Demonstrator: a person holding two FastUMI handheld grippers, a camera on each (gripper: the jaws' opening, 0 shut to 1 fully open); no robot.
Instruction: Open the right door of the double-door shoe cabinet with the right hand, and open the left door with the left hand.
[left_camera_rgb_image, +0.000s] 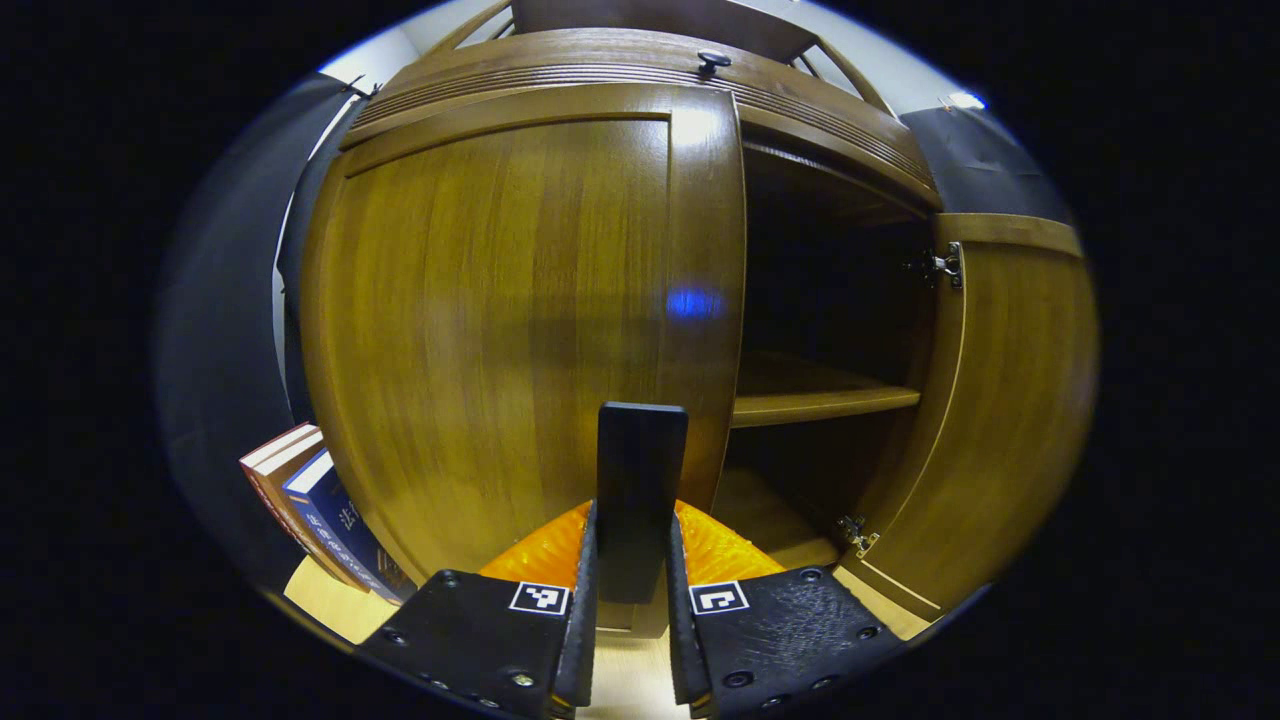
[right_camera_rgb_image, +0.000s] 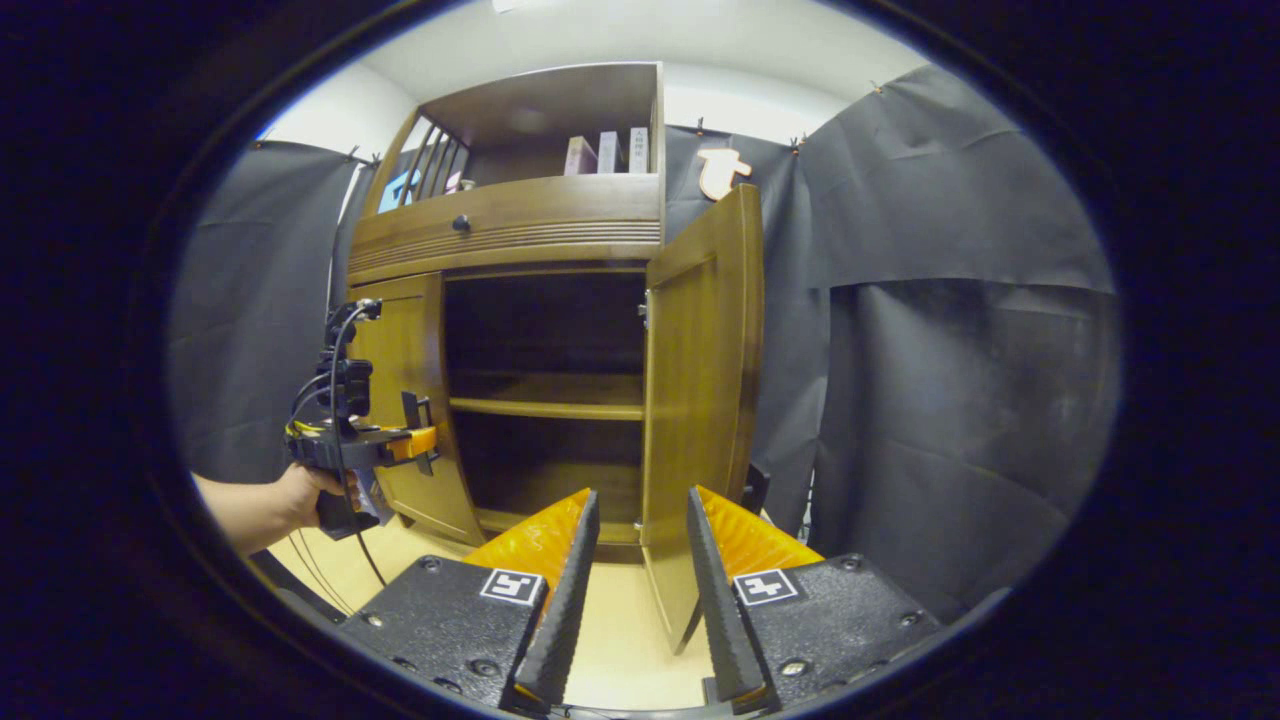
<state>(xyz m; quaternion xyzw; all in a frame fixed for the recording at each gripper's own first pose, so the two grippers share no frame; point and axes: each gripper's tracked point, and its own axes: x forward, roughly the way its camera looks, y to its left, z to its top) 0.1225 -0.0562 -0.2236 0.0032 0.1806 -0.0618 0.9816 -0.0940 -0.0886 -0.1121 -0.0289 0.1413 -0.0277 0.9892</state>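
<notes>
1. The left tongs (left_camera_rgb_image: 632, 560) are closed on the dark handle (left_camera_rgb_image: 640, 480) of the left door (left_camera_rgb_image: 500, 320), which is shut, ready to pull it.
2. The right tongs (right_camera_rgb_image: 637, 560) are parted and hold nothing.
3. The right door (right_camera_rgb_image: 700, 400) stands wide open, so the shelf (right_camera_rgb_image: 545, 408) is visible.

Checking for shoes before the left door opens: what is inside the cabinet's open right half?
Inside the cabinet, past the open right door, one bare wooden shelf and the floor board show. No shoes there. The part behind the closed left door is hidden.
</notes>
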